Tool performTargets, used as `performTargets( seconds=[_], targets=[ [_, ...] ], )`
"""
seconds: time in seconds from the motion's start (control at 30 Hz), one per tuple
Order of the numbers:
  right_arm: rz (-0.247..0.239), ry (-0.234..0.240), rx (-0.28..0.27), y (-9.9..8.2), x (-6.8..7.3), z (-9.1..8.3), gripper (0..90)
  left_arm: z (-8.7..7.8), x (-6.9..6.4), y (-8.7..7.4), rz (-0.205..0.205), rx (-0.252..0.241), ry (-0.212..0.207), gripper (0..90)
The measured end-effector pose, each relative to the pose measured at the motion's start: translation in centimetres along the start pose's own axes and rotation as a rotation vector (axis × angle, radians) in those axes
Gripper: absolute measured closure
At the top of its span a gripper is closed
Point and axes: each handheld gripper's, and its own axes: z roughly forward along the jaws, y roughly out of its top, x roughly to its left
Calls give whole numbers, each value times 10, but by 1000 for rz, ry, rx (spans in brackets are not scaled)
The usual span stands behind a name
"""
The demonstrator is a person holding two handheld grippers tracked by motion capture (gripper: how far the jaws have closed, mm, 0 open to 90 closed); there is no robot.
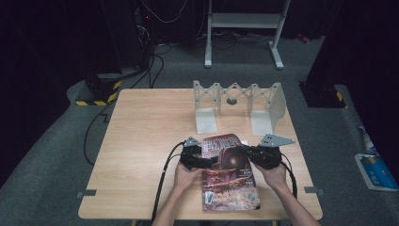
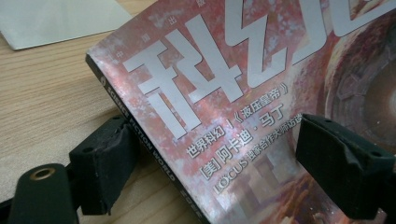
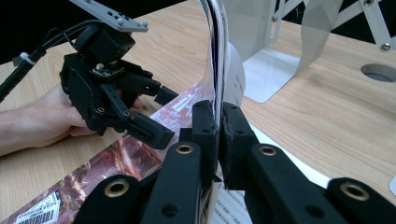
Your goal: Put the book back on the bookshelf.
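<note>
Both grippers are on the magazine (image 1: 229,172) at the table's (image 1: 141,141) near edge, right gripper (image 3: 218,122) pinching the lifted cover, left gripper (image 2: 210,163) jaws spread across the spine, so next probably flipping it open.

Black two-finger grippers (image 1: 214,161), brass-ringed screws, grey triangular plates, black cables.

The magazine (image 2: 261,93) has a glossy paper cover that catches the light. The surface (image 1: 150,122) is pale, matt wood grain. The bookend rack (image 1: 237,106) looks like smooth grey metal. Each tool's pads (image 2: 105,163) are matt black and rubbery.
</note>
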Motion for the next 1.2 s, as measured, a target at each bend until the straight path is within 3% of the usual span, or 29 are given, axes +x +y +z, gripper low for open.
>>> performTargets(
  seconds=[0.2,0.5,0.7,0.9,1.2],
  targets=[
    [17,7,7,-3,-5,1,857,-1,0,1,-3,13,22,162],
    [24,-19,70,-11,-10,13,855,-5,0,2,7,42,90,342],
    [65,-17,90,-17,-16,18,853,-6,1,1,18,45,106,425],
    [81,-29,106,-26,-22,23,850,-5,0,0,17,42,62,489],
    [126,-44,115,-32,-26,30,808,-6,0,-2,20,16,48,562]
  ],
)
